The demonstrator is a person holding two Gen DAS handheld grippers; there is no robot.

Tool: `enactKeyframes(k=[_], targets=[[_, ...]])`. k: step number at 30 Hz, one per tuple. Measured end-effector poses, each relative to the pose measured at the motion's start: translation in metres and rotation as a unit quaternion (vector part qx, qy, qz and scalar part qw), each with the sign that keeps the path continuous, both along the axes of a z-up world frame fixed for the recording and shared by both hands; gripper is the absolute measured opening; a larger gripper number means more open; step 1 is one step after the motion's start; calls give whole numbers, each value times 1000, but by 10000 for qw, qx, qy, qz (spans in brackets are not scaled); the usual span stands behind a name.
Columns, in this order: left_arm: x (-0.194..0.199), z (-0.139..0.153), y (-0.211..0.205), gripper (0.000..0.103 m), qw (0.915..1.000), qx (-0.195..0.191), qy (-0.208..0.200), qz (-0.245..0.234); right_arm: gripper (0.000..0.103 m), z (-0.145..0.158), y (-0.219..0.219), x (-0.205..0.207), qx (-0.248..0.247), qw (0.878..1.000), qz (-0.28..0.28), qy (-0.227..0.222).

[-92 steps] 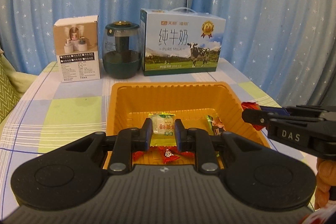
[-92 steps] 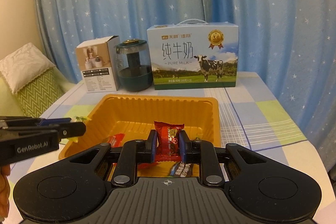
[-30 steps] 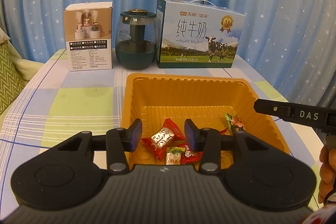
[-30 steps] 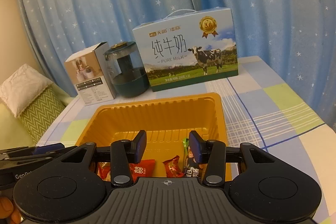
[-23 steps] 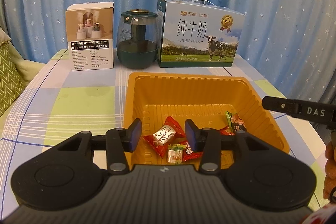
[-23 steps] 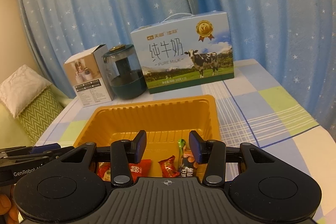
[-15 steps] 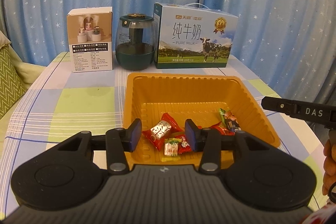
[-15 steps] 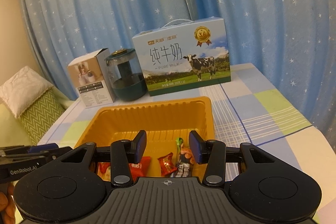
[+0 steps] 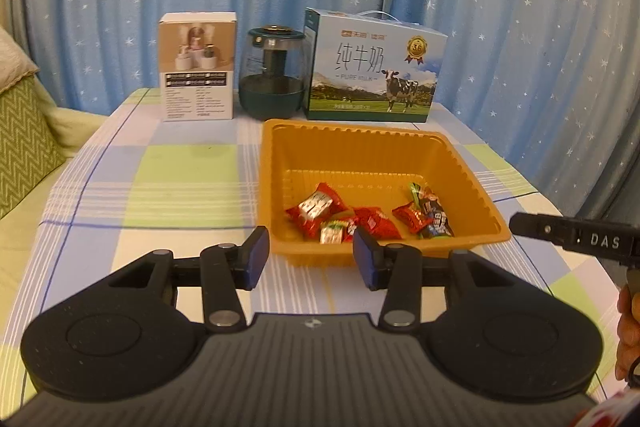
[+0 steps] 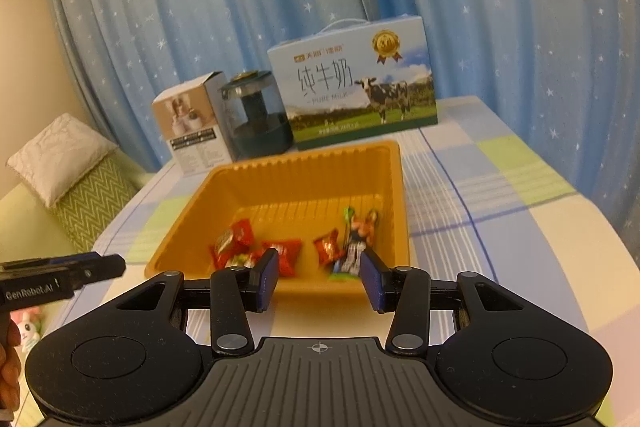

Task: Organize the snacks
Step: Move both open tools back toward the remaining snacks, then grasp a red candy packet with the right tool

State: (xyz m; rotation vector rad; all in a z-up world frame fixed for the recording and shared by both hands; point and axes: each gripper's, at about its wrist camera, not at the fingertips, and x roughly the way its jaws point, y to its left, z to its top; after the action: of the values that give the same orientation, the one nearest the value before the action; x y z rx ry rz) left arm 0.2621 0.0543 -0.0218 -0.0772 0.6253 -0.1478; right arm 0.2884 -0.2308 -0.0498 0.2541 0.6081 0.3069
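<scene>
An orange plastic tray point(image 9: 362, 147) stands on the checked tablecloth and holds several wrapped snacks: red packets point(image 9: 318, 207), a small green-and-red candy point(image 9: 334, 230) and a dark wrapper point(image 9: 434, 217). The tray point(image 10: 296, 179) and snacks point(image 10: 280, 253) also show in the right wrist view. My left gripper point(image 9: 310, 257) is open and empty, just in front of the tray's near rim. My right gripper point(image 10: 320, 275) is open and empty, at the tray's near rim. The right gripper's body point(image 9: 576, 237) shows at the right of the left wrist view, and the left gripper's body point(image 10: 60, 277) at the left of the right wrist view.
Behind the tray stand a white product box point(image 9: 197, 67), a dark green glass jar point(image 9: 273, 75) and a blue milk carton point(image 9: 374, 69). Blue star curtains hang behind the table. A green zigzag cushion point(image 9: 22, 143) lies off the table's left side.
Both grippers let go of their snacks into the tray, opened, and have drawn back toward the tray's near rim. More of the tray and table shows now.
</scene>
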Motion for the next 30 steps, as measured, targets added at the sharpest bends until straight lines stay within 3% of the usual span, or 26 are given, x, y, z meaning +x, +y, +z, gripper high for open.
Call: enactKeyframes(k=[17, 30], targets=[[-73, -28, 31, 43, 9987, 72, 394, 322, 45, -28, 31, -66, -159, 9983, 444, 341], [-77, -42, 47, 44, 9967, 243, 568, 517, 45, -56, 96, -78, -719, 9873, 1373, 342]])
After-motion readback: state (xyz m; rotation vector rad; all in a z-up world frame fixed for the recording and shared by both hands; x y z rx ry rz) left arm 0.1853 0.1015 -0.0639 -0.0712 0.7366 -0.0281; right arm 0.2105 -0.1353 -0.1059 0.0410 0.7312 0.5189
